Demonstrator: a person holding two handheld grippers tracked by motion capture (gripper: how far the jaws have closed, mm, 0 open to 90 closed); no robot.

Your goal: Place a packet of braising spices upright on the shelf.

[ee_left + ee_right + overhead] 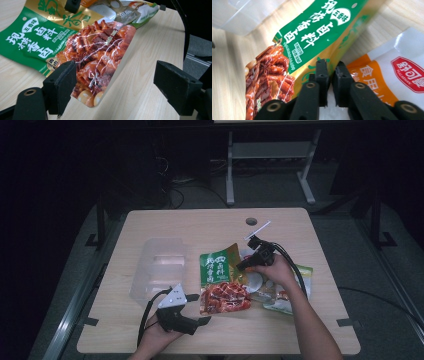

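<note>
A green and gold seasoning packet (pixel 217 267) (pixel 32 42) (pixel 317 32) with a red meat picture on its near half lies flat at the middle of the wooden table (pixel 200 225). My right gripper (pixel 244 268) (pixel 330 65) is at the packet's right edge. Its jaws are almost together and the gold edge runs between them. A white and orange packet (pixel 257 282) (pixel 387 75) lies under that hand. My left gripper (pixel 200 308) (pixel 116 80) rests near the table's front edge. It is open, nothing is between its pads, and it points at the packet's meat end.
A clear plastic container (pixel 159 267) (pixel 242 12) stands left of the packets. A green and white packet (pixel 297 287) (pixel 146 10) lies to the right, partly under the right forearm. A round hole (pixel 251 221) sits near the table's far edge.
</note>
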